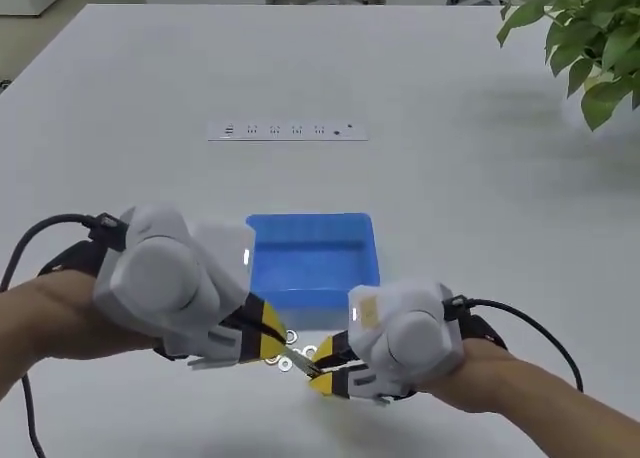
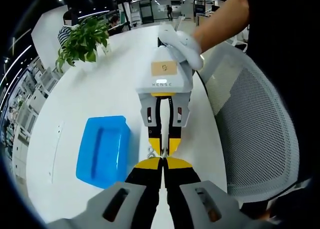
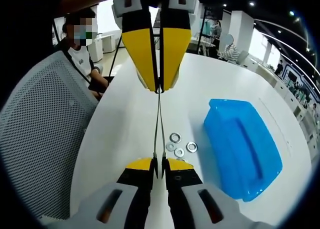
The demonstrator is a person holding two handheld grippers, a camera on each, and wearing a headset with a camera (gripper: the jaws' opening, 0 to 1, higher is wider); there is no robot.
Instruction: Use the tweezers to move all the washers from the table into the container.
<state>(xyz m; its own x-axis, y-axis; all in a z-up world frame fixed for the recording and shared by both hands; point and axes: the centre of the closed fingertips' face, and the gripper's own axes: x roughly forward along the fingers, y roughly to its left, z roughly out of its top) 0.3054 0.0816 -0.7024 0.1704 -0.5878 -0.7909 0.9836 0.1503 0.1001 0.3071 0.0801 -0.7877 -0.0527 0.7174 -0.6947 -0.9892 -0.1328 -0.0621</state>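
White table (image 1: 450,178) in a bright open-plan office, with a power strip (image 1: 288,130) lying far across it and a leafy plant (image 1: 590,38) at its right corner. At the near edge sits a blue container (image 1: 312,223), shallow and rectangular, and its floor looks bare. Just beside its near wall lies a small cluster of silver washers (image 3: 175,137), about four, some touching each other, all on the table.

Two handheld grippers meet tip to tip over the washers. The left gripper (image 2: 162,162) and the right gripper (image 3: 159,164) face each other, each with its yellow-tipped jaws pressed together on opposite ends of thin metal tweezers (image 3: 159,124), which span the gap between them like a bridge. Neither set of jaws shows any opening. The tweezers hang just above or beside the washers; contact cannot be told. A grey mesh chair (image 3: 45,134) stands at the table's edge behind the person.

Judged from this, the step in hand is getting the tweezers settled into a working grip, and no washer has gone into the container. The next move likely calls for one gripper to let go, so the other can aim the tweezer points down at a single washer and pinch it
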